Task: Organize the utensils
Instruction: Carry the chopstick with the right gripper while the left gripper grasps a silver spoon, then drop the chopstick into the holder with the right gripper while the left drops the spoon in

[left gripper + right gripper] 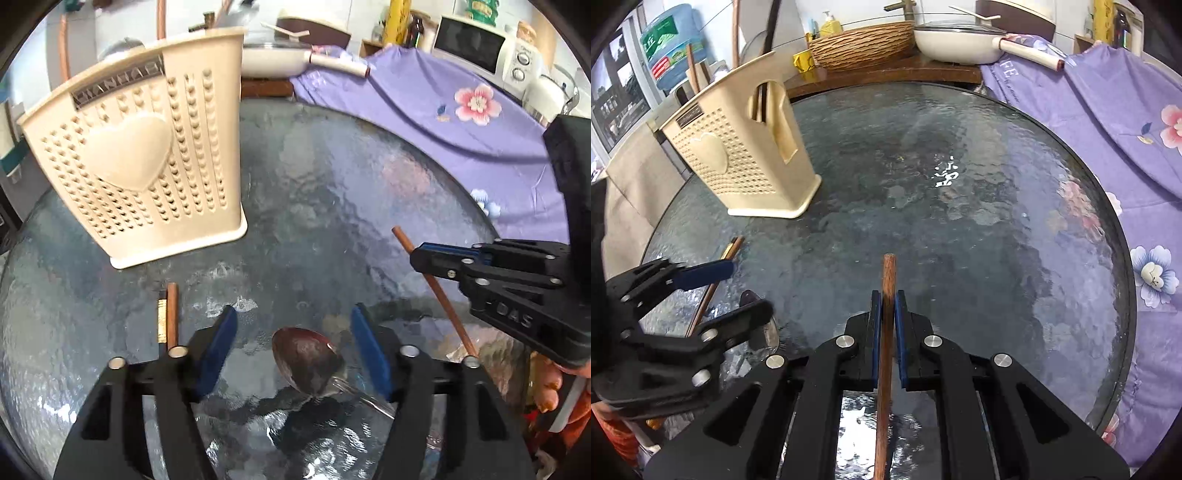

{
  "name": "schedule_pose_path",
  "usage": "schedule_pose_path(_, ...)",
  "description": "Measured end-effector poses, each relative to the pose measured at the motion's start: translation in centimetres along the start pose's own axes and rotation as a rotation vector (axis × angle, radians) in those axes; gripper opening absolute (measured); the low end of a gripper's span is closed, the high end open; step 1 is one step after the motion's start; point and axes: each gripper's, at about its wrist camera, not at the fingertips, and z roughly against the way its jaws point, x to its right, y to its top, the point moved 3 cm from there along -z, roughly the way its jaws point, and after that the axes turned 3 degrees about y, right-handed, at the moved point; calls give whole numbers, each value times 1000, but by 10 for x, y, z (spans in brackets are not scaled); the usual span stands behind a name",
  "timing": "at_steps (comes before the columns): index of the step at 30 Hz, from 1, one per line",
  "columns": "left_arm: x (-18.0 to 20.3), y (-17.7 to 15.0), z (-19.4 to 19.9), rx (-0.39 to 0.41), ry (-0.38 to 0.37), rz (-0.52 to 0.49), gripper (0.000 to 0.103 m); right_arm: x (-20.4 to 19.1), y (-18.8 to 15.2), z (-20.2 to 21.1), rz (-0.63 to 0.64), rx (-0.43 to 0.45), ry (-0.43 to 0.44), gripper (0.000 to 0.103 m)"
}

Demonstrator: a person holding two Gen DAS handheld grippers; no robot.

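- Left wrist view: left gripper point(293, 345) with blue pads spread wide, holding nothing, above the round textured glass tabletop point(325, 192).
- Shiny metal spoon point(308, 360) lies on the glass between the two spread fingers, bowl toward the far side, handle running near-right under the right finger; cannot tell whether either pad touches it.
- Cream perforated plastic utensil holder with a raised heart point(136, 162) stands upright at far left on the glass, well apart from the spoon.
- Pair of brown wooden chopsticks point(168, 317) lies flat just left of the left finger, between gripper and holder.
- Right gripper point(417, 258) enters from the right, clamped on a single brown wooden chopstick point(448, 310) that slants from far-left down to near-right.
- Purple floral cloth point(436, 110) covers the far right; white microwave point(480, 44) behind it, white lidded pan point(273, 55) at far centre.
- Right wrist view: right gripper point(887, 306) pinched tight on the single brown wooden chopstick point(886, 332), which runs straight along the fingers, tip poking out past the pads over the glass tabletop point(960, 221).
- Utensil holder point(738, 162) upright at far left, dark sticks visible through its side cut-out.
- Left gripper point(738, 291) at near left, fingers apart; pair of chopsticks point(720, 280) partly under it.
- Purple cloth point(1126, 122) right; woven basket point(860, 44) and pan point(956, 40) far; blue water jug point(672, 44) far left.
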Motion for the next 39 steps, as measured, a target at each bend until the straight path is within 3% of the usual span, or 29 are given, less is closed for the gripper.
schedule_pose_path(6,17,-27,5,-25,159,-62,70,9,1,4,-23,16,2,8)
schedule_pose_path(12,26,-33,-4,-67,160,23,69,3,-2,3,-5,25,14,8)
schedule_pose_path(16,32,-29,-13,-65,173,48,59,4,-4,4,-8,33,16,8)
schedule_pose_path(23,37,-17,-23,-79,139,21,38,9,-5,6,-21,38,20,8)
schedule_pose_path(28,38,-13,-26,-77,93,-4,38,5,-3,7,-18,47,33,8)
schedule_pose_path(33,29,-10,-5,5,55,10,38,-1,2,15,-10,89,58,8)
schedule_pose_path(39,18,-1,41,143,25,26,38,-21,12,51,54,218,61,8)
